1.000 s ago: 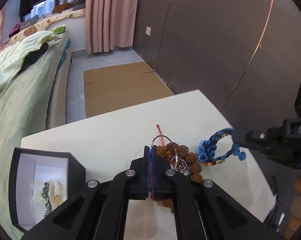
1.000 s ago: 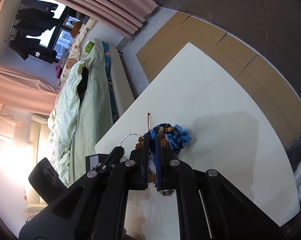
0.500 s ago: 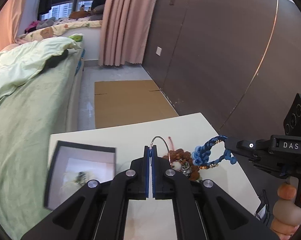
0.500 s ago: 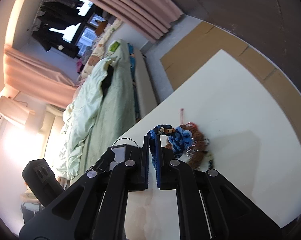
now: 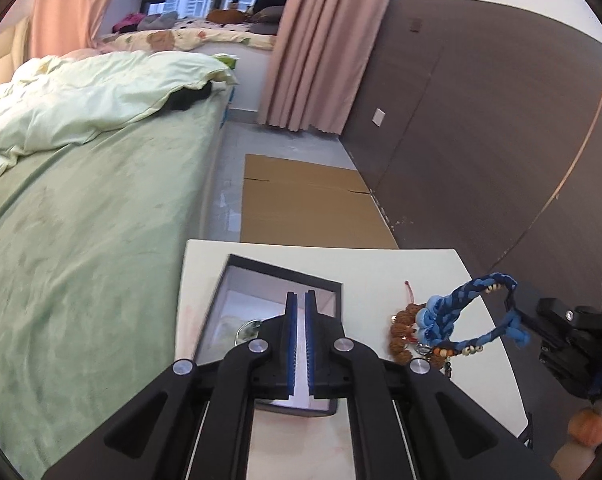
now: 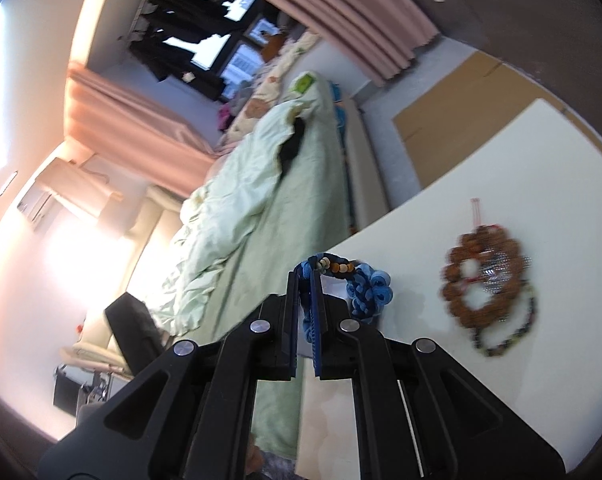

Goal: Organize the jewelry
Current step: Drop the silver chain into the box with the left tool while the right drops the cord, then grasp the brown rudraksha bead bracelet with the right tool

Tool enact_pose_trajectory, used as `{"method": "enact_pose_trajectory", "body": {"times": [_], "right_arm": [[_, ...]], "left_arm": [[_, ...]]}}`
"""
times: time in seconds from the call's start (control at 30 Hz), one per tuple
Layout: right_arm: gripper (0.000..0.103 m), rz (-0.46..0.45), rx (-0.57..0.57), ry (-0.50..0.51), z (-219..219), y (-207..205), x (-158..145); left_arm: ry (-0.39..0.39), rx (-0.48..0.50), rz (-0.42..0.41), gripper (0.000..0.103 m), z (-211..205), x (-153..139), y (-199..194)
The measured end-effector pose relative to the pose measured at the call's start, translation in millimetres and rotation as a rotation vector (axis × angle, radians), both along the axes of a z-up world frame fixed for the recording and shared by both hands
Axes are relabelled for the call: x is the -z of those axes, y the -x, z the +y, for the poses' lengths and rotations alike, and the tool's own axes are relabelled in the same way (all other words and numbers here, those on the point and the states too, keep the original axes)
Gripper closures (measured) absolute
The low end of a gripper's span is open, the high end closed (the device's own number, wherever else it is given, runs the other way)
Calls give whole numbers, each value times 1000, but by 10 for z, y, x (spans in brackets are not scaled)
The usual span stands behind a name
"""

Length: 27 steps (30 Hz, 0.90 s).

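Observation:
My left gripper (image 5: 300, 294) hovers over the open black jewelry box (image 5: 279, 276); its jaws stand slightly apart and hold nothing. A silver ring (image 5: 248, 326) lies inside the box beside pale items. My right gripper (image 6: 305, 276) is shut on a blue braided bracelet (image 6: 365, 284) with small beads and holds it in the air; it also shows in the left wrist view (image 5: 457, 312), right of the box. A brown bead bracelet (image 6: 481, 276) with a red cord and a dark bead strand (image 6: 509, 336) lie on the white table (image 6: 521, 184).
A bed with green bedding (image 5: 81, 208) runs along the table's left side. Flat cardboard (image 5: 309, 204) lies on the floor beyond the table. A dark panelled wall (image 5: 481, 120) stands to the right.
My left gripper moved left over the box and let go of the silver ring, which now lies in the box. My right gripper lifted the blue bracelet off the pile.

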State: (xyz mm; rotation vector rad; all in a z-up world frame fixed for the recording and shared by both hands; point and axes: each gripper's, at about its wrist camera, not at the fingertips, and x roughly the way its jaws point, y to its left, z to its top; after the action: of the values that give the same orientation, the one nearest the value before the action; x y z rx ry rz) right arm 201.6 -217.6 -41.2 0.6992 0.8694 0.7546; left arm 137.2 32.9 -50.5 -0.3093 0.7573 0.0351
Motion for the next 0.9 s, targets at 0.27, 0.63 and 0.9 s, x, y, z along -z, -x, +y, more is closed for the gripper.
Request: {"method": "enact_pose_trajectory", "body": {"times": [0.27,0.63,0.9], "right_arm": [[96,-43,-97,-40,483,129,-33],[46,27,-124,-31,807,-9,142],[29,3,68,70,281,2,112]], "left_arm": [[29,-89,-35,58,281,-94,195],[27,-166,-48,14,555,-194,357],[33,-155,-35,8,542,-187,373]]}}
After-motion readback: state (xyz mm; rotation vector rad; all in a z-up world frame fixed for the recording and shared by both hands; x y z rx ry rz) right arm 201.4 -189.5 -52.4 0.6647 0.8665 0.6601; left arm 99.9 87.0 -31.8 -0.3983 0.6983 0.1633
